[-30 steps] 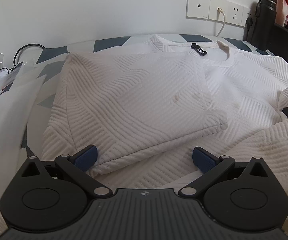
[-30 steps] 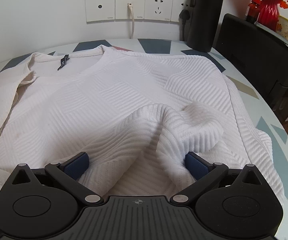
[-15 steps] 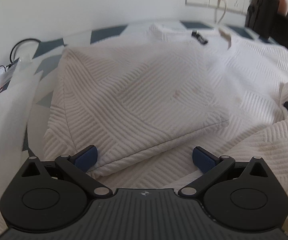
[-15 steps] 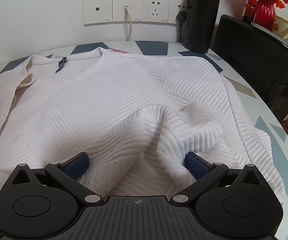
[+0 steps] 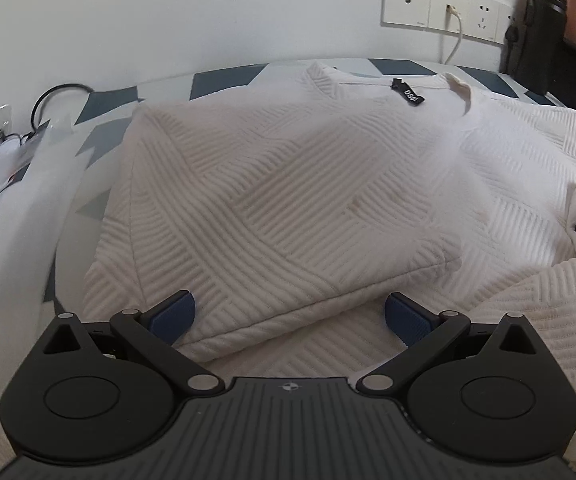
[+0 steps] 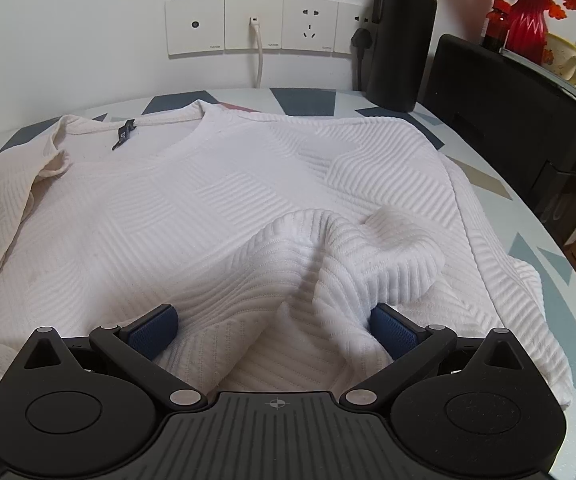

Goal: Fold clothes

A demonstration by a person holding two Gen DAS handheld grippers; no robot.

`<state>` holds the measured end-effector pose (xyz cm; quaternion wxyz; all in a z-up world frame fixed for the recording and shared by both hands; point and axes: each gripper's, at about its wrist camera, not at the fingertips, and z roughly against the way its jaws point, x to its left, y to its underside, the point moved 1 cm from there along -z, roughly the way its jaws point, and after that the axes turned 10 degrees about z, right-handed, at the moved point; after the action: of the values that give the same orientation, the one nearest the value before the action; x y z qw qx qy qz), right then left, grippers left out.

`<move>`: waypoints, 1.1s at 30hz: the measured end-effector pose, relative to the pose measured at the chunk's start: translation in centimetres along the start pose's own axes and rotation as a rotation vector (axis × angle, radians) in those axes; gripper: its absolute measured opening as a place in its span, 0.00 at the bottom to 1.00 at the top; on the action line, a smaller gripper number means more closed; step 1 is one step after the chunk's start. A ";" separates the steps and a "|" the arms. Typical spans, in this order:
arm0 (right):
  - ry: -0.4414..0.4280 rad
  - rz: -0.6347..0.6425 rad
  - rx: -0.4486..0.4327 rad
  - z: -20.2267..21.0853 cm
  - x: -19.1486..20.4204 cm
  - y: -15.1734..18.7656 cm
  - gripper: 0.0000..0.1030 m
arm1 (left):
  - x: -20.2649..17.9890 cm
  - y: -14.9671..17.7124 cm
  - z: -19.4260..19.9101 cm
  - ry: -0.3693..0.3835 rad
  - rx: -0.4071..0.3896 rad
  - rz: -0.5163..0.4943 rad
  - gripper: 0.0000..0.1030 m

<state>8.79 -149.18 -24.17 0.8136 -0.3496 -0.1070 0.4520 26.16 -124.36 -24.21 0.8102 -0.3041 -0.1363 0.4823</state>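
We hold both tongs low at the near edge of a white ribbed knit sweater (image 6: 215, 216) that lies spread on the bench (image 6: 536, 248), a round top patterned with blue and grey triangles, its neckline and black label (image 5: 408, 94) toward the wall.

The left tongs (image 5: 290, 316) stand spread, blue pads wide apart and gripping nothing. Directly ahead of them runs the hem of the folded-over left panel (image 5: 279, 216), slanting from near left up to far right.

The right tongs (image 6: 273, 326) are also spread and empty. A bunched ridge of ribbed sleeve (image 6: 360, 256) rises straight ahead between the pads, its long axis running away from us and to the right; the cuff end sits rumpled on the body.

We judge the right side the looser one, and the right tongs nearer to it. The left third lies flat and folded in; the right sleeve is heaped, not laid flat. The knit looks thick, soft and likely to slump.
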 end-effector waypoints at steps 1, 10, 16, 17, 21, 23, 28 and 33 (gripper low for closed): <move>0.001 -0.001 -0.001 0.0 0.0 0.0 0.99 | 0.0 -0.1 0.0 0.000 0.005 0.000 1.00; 0.012 -0.010 -0.010 0.0 0.2 0.1 0.99 | -0.5 -0.3 -0.2 -0.024 0.028 0.029 1.00; 0.012 -0.010 -0.013 -0.1 0.1 0.1 0.99 | -0.9 0.1 0.1 -0.067 0.017 0.081 1.00; 0.012 -0.010 -0.014 -0.1 0.1 0.1 0.99 | -1.0 0.1 0.1 -0.074 0.015 0.089 1.00; 0.013 -0.010 -0.015 -0.1 0.1 0.1 0.99 | -1.0 0.1 0.1 -0.070 0.014 0.086 1.00; 0.012 -0.010 -0.015 -0.1 0.1 0.1 0.99 | -0.9 0.0 0.0 -0.059 0.015 0.074 1.00; 0.013 -0.010 -0.019 0.0 0.1 0.2 0.99 | -0.7 -0.2 -0.1 -0.031 0.017 0.043 1.00; 0.014 -0.010 -0.019 -0.1 0.1 0.2 0.99 | -0.5 -0.3 -0.2 -0.008 0.017 0.020 1.00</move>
<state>8.76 -149.03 -24.35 0.8133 -0.3598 -0.1075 0.4443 26.27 -124.95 -24.13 0.8073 -0.2964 -0.1325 0.4927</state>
